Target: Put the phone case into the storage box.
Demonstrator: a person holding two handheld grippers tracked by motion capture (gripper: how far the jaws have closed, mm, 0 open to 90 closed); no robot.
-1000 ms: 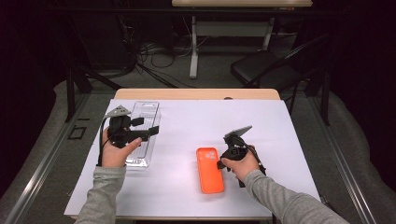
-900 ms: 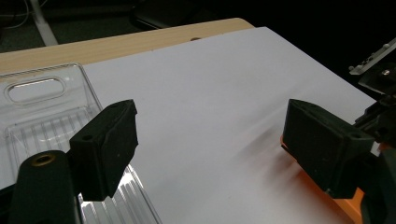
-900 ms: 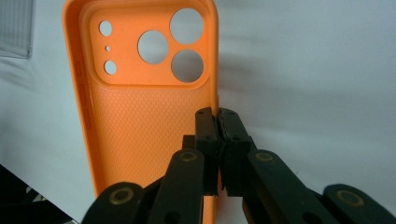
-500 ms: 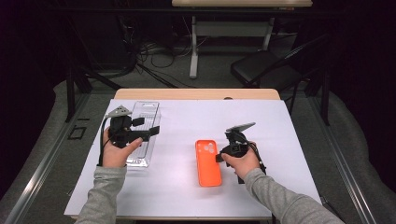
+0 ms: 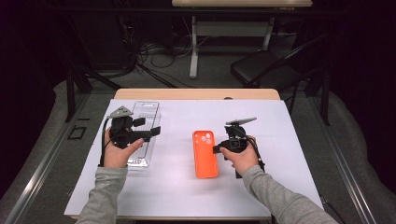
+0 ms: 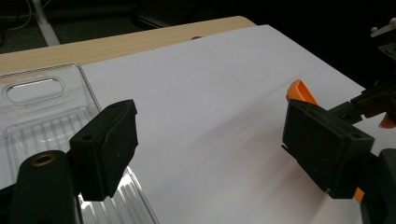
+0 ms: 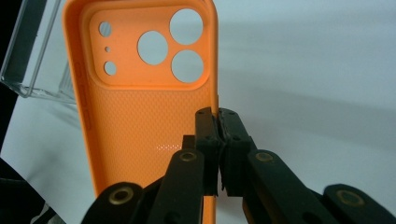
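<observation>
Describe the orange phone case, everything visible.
The phone case is bright orange, looks like soft rubbery plastic, and has nothing in it. It lies on the white sheet with its open inside facing up, showing a fine dotted texture. The camera end, pointing away from the person, has three large round holes and a few small ones in a raised panel. The right claw is shut on the side wall of one long edge. The clear plastic tray lies apart, to its left in the high view.

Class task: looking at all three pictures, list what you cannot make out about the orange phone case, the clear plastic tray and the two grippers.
- Phone case: bottom end cut off by the right gripper view's lower edge and hidden behind the right gripper.
- Clear tray: partly hidden by the left gripper and cut off at the left gripper view's edge.
- Right gripper: jaws too small in the high view.
</observation>
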